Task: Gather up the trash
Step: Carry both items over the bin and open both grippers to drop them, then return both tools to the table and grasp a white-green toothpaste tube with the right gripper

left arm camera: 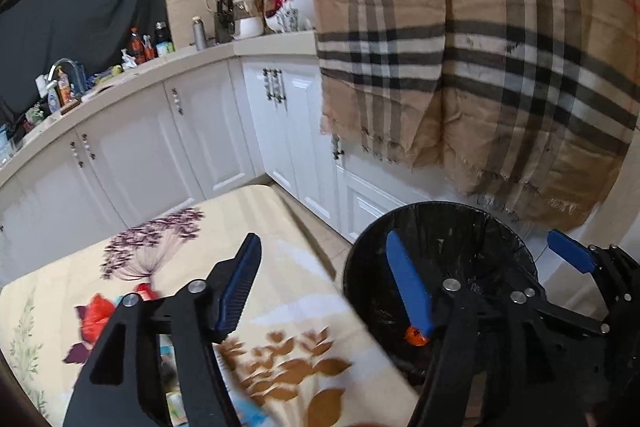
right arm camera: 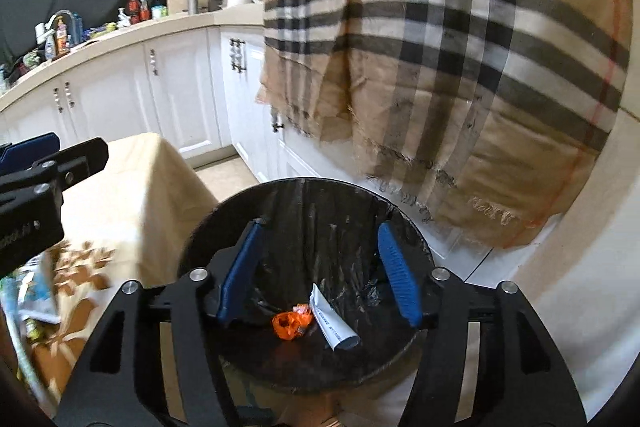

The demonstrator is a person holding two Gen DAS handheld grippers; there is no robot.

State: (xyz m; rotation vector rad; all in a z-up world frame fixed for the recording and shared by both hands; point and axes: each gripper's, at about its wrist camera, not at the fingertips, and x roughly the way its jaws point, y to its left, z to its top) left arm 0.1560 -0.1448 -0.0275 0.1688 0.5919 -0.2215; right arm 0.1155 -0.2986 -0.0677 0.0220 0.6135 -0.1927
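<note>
Both grippers over bin mouth, nothing between pads: right gripper [right arm camera: 320, 283] jaws apart, left gripper [left arm camera: 332, 287] jaws apart, one finger over table, other over bin. Black-lined bin [right arm camera: 208, 227] on floor beside table. Inside, at bottom: crumpled orange wrapper [right arm camera: 289, 325], flattened white tube [right arm camera: 332, 323] touching it. Judged: these pieces binned. Left: paper litter [right arm camera: 36, 297] on floral tablecloth [left arm camera: 280, 227]. Beyond: plaid cloth [right arm camera: 460, 67], white cabinets [right arm camera: 120, 99]

Even daylight, fisheye bending, perhaps motion-blurred
</note>
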